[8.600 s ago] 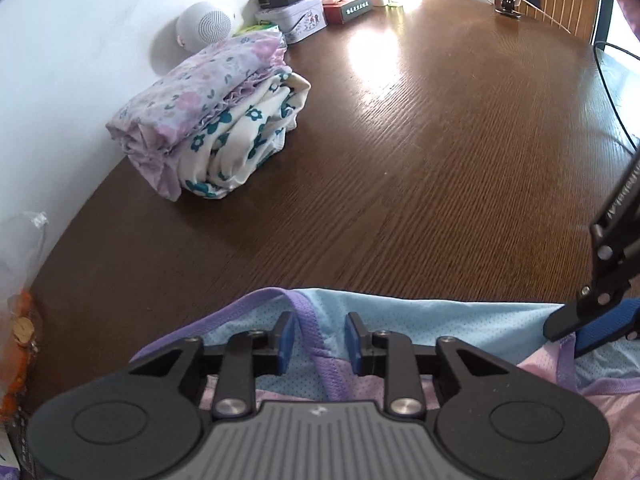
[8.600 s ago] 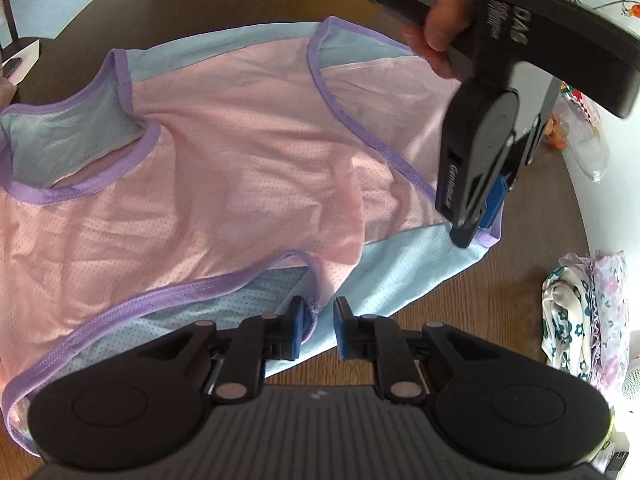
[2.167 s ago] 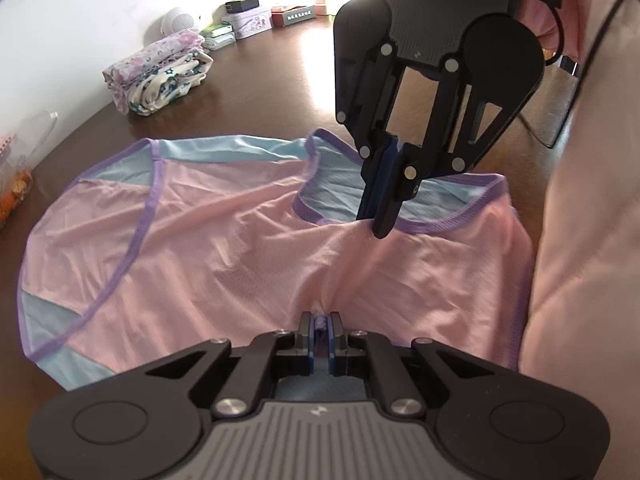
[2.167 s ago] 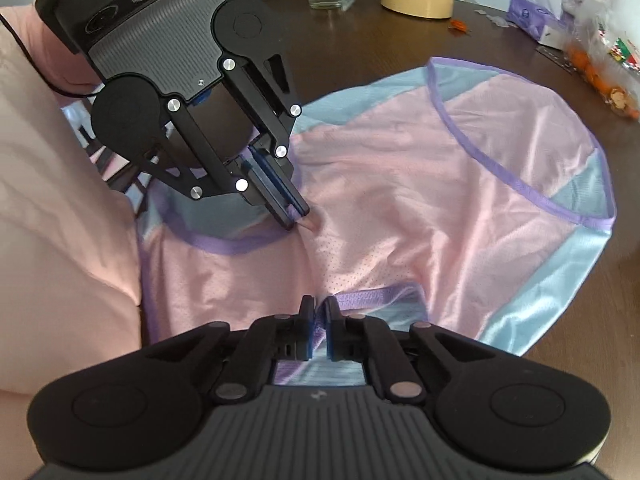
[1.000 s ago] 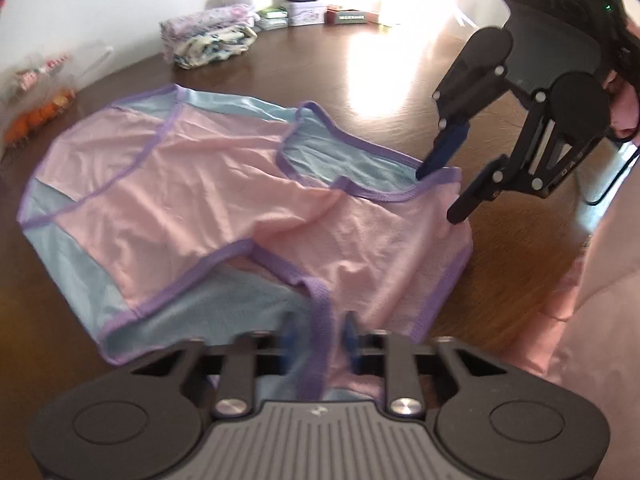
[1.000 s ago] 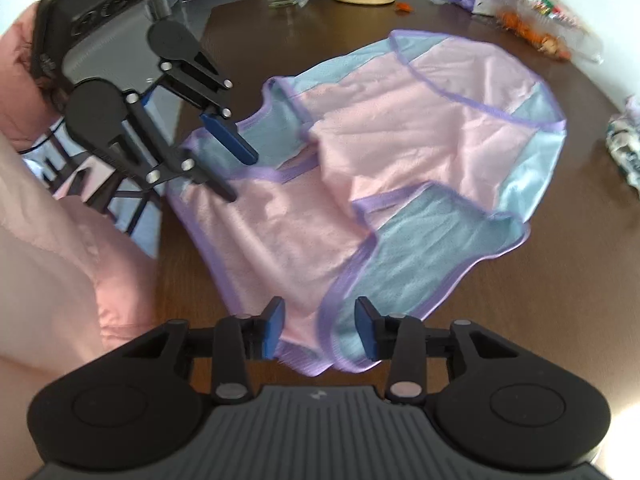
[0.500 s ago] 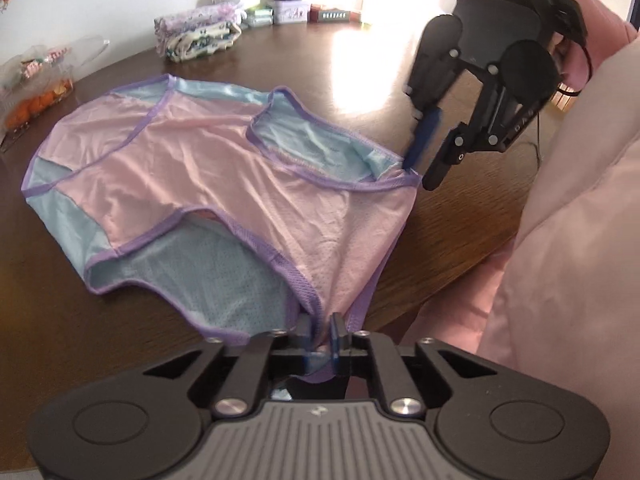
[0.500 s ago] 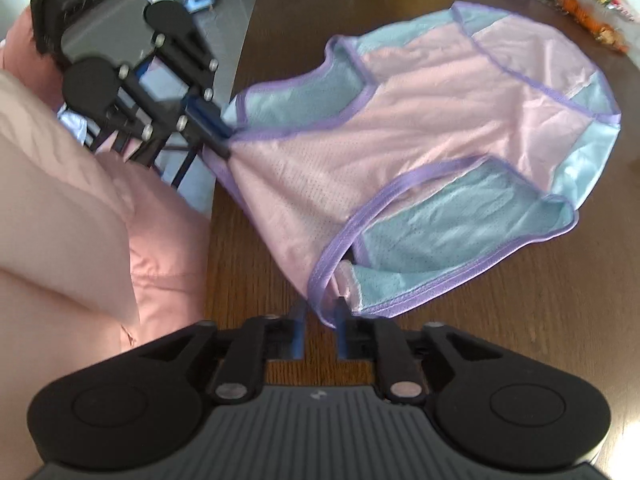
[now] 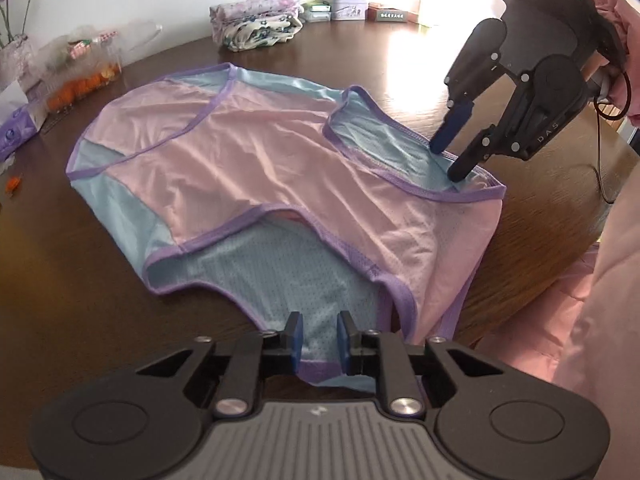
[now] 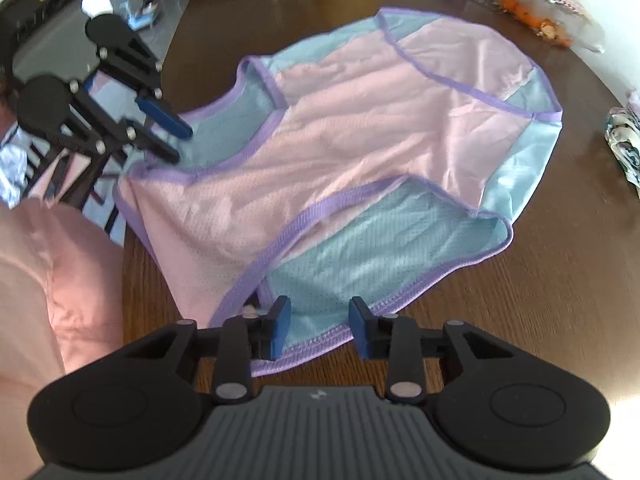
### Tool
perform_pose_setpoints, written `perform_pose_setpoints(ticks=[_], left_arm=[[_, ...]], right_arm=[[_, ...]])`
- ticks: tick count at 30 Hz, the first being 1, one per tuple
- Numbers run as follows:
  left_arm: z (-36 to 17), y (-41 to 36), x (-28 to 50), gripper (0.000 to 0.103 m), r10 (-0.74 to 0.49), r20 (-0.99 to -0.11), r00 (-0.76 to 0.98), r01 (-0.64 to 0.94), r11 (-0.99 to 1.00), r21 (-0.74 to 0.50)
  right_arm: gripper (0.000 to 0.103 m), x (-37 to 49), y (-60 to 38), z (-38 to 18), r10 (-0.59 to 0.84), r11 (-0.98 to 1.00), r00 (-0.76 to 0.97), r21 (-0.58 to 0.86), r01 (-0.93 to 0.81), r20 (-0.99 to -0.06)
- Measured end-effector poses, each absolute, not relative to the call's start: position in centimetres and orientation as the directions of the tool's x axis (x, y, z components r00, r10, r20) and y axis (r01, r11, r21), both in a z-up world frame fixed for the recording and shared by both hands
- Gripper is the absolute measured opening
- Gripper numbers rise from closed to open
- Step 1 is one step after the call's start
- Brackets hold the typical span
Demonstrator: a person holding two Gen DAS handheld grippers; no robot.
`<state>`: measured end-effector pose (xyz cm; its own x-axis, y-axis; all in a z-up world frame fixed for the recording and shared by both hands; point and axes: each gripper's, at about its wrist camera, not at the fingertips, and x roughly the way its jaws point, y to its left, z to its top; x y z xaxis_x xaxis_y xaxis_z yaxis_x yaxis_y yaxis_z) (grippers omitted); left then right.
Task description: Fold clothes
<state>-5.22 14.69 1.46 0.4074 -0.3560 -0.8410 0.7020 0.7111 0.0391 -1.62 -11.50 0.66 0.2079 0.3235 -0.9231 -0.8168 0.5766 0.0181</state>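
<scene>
Vest (image 9: 272,168) is being spread along a 10-to-4 line on the desk (image 9: 400,60); its hems are being straddled, seemingly unpinched, by both grippers' parted jaws: left gripper (image 9: 319,338), right gripper (image 10: 319,328).

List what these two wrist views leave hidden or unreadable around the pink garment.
- pink garment: near hem hidden behind the left gripper body, left wrist view.
- Same hem behind the right gripper, right wrist view.
- tins: labels too small, washed by glare.
- folded floral clothes: cut by the right edge.
</scene>
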Motion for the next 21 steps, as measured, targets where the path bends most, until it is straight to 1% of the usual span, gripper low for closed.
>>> perform_pose_setpoints(ticks=[3,9,11,13,14,15,16,17,18,21], left_arm=[[1.4,15.2,-5.5,0.017,-0.350,-0.842,0.410,0.690,0.723,0.036],[1.4,14.0,-6.5,0.017,-0.366,-0.838,0.406,0.716,0.697,0.043],[1.5,13.7,-6.6,0.017,-0.366,-0.834,0.412,0.725,0.687,0.057],[2.0,13.9,-6.4,0.018,-0.367,-0.821,0.437,0.712,0.699,0.066],[2.5,14.3,-6.4,0.023,-0.371,-0.807,0.459,0.698,0.713,0.069],[3.0,14.8,-6.4,0.034,-0.380,-0.790,0.482,0.685,0.725,0.069],[3.4,15.2,-6.6,0.039,-0.396,-0.774,0.495,0.683,0.728,0.064],[3.8,15.6,-7.0,0.046,-0.417,-0.759,0.500,0.690,0.722,0.058],[4.2,15.8,-7.4,0.048,-0.435,-0.750,0.497,0.704,0.708,0.056],[4.5,15.6,-8.6,0.048,-0.478,-0.752,0.454,0.769,0.636,0.060]], right_arm=[[0.027,-1.3,-12.1,0.6,0.286,0.592,0.201,0.008,-0.806,-0.937],[0.027,-0.8,-13.2,0.7,0.276,0.615,0.192,0.019,-0.789,-0.942],[0.028,-0.7,-13.2,0.7,0.275,0.618,0.199,0.014,-0.786,-0.941],[0.031,-0.6,-13.8,1.4,0.305,0.652,0.230,0.027,-0.758,-0.924],[0.033,-0.6,-14.1,1.8,0.321,0.670,0.246,0.035,-0.742,-0.915],[0.037,-0.7,-14.6,2.3,0.345,0.693,0.263,0.055,-0.719,-0.901],[0.043,-0.8,-15.1,2.8,0.370,0.715,0.280,0.079,-0.695,-0.886],[0.046,-1.0,-15.6,2.9,0.387,0.735,0.286,0.105,-0.670,-0.877],[0.048,-1.3,-16.1,3.0,0.402,0.753,0.291,0.132,-0.645,-0.868],[0.048,-2.4,-16.6,2.4,0.423,0.787,0.276,0.198,-0.584,-0.863]])
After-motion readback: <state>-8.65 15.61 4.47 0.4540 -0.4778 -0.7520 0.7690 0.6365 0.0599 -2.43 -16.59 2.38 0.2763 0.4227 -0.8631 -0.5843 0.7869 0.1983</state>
